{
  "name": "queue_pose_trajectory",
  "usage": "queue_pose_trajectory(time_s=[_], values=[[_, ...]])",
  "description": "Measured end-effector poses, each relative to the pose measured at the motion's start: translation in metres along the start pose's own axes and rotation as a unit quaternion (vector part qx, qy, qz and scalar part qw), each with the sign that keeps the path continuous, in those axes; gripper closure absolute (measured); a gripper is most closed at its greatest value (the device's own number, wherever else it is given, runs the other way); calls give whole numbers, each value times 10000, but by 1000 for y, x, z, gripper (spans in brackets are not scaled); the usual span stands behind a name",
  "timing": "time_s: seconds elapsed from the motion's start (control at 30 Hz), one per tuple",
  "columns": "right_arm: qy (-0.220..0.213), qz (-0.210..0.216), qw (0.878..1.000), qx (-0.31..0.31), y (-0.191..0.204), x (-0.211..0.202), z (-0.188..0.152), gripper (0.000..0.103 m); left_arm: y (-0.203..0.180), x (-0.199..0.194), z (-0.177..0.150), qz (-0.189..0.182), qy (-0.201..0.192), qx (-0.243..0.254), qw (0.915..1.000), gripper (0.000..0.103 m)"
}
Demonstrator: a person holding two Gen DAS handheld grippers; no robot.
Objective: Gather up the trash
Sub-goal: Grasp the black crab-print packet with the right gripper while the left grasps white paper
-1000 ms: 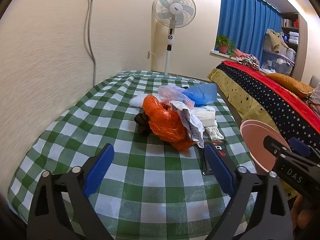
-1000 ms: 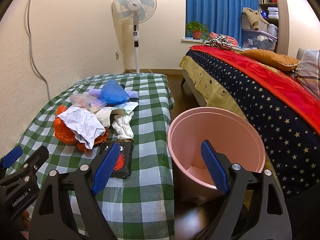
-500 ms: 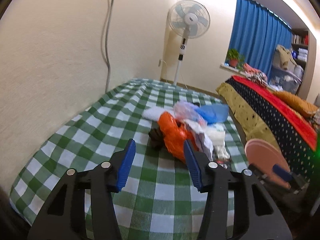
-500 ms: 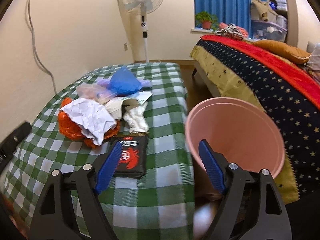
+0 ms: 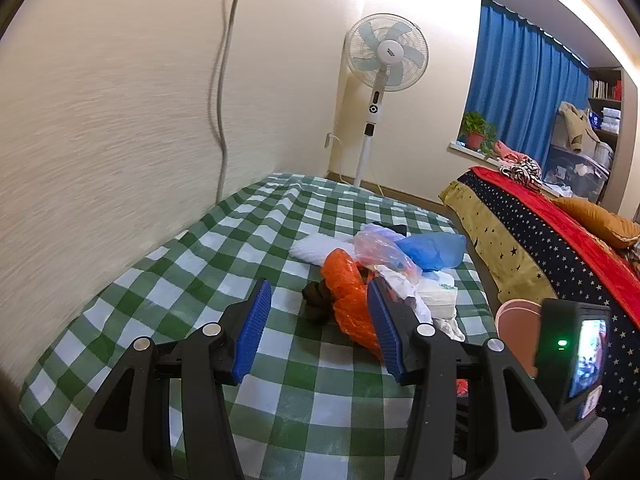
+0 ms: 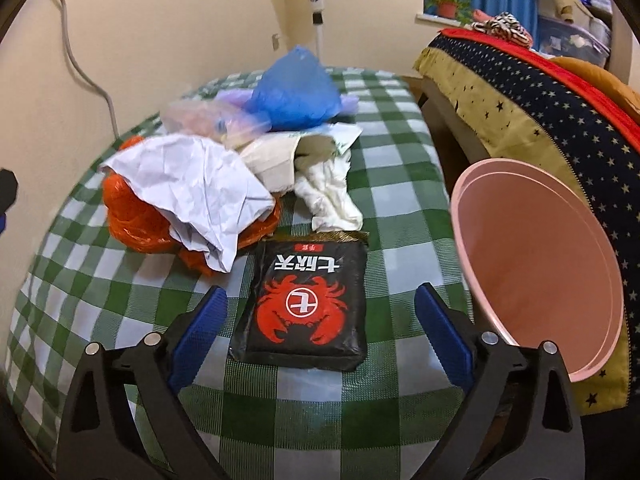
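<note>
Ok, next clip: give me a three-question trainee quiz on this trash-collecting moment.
1. True or false: the right tool is shut on the black crab packet.
2. Which item lies on top of the orange bag? A) crumpled white paper B) a glass bottle C) a shoe
3. Fill in: the pink bin stands off the table's ____ side in the right wrist view.

Key: 1 false, the tool is open and the packet lies on the checked cloth; 2 A; 3 right.
</note>
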State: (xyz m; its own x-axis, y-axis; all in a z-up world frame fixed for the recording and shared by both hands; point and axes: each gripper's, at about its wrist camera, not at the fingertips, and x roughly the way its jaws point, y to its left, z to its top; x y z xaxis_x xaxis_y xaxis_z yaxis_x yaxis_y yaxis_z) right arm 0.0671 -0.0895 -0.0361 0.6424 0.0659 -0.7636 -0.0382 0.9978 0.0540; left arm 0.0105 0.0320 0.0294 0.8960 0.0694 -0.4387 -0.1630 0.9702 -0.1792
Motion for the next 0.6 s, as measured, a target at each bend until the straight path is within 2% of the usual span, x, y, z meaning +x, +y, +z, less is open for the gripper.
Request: queue_pose_trajectory(time_s=[0.13, 0.23, 0.33, 0.37, 0.6], values=[[339, -196, 9992, -95, 3, 12, 2, 11, -5, 0, 0, -32, -61, 107, 9999, 54], [364, -221, 9989, -173, 6, 13, 0, 15, -7, 1, 1, -41, -77, 172, 9998, 54], [263, -105, 9994, -211, 7, 9, -2, 34, -9, 3, 1, -72, -53, 204, 9998, 54], [234, -74, 9995, -196, 7, 7, -3, 44, -11, 4, 1, -104, -40, 219, 9997, 54], [142, 287, 9994, 116, -7, 2, -3, 53, -26, 19, 1, -358, 118, 295, 9989, 54]])
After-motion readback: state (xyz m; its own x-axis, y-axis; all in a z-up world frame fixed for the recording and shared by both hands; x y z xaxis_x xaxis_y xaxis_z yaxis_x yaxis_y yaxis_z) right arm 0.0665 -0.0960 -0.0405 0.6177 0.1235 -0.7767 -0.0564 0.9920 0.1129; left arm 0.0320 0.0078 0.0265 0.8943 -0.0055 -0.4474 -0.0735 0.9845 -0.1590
